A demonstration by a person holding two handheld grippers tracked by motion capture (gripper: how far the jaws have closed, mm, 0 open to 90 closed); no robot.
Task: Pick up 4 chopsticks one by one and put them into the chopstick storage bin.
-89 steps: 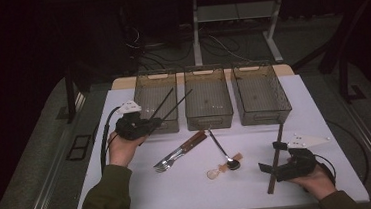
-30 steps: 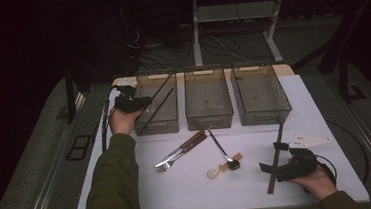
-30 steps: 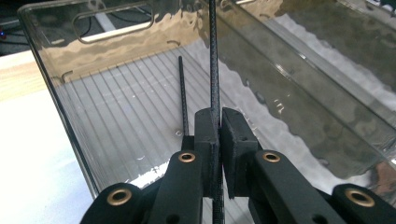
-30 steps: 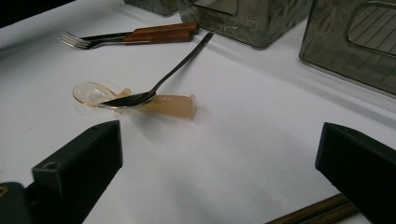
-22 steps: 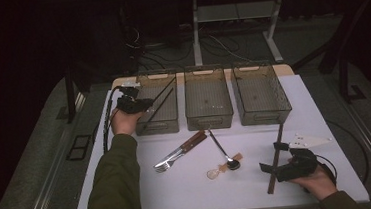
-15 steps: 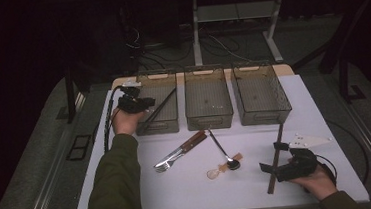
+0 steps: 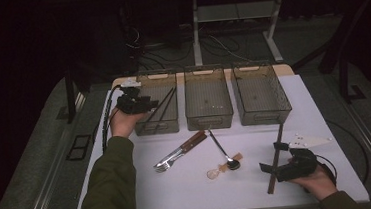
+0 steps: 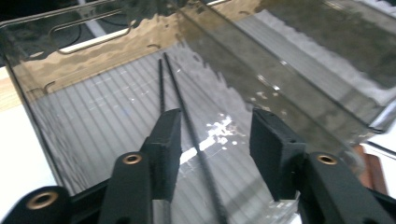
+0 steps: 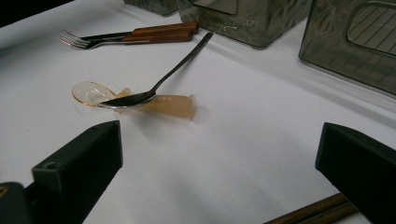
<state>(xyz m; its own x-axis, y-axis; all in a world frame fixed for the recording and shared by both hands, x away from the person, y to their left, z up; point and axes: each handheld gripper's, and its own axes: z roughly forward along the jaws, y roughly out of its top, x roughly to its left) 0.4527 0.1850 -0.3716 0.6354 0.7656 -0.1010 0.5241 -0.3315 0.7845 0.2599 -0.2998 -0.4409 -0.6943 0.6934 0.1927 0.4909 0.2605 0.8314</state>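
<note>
Colours on my white tabletop [image 7: 190, 194]

My tongs [image 8: 215, 140] are black; the chopsticks [image 8: 187, 121] black; the bin [image 7: 148, 130] smoky grey with a striped floor; the fork [image 9: 126, 35] has a brown handle.

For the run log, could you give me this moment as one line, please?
left gripper: jaws just opening, apart | chopsticks: in left bin | right gripper: open, beside spoon

Olive-green sleeves [image 7: 110, 185]; each black tool [image 8: 212, 140] has brass rivets, trailing cable.
</note>
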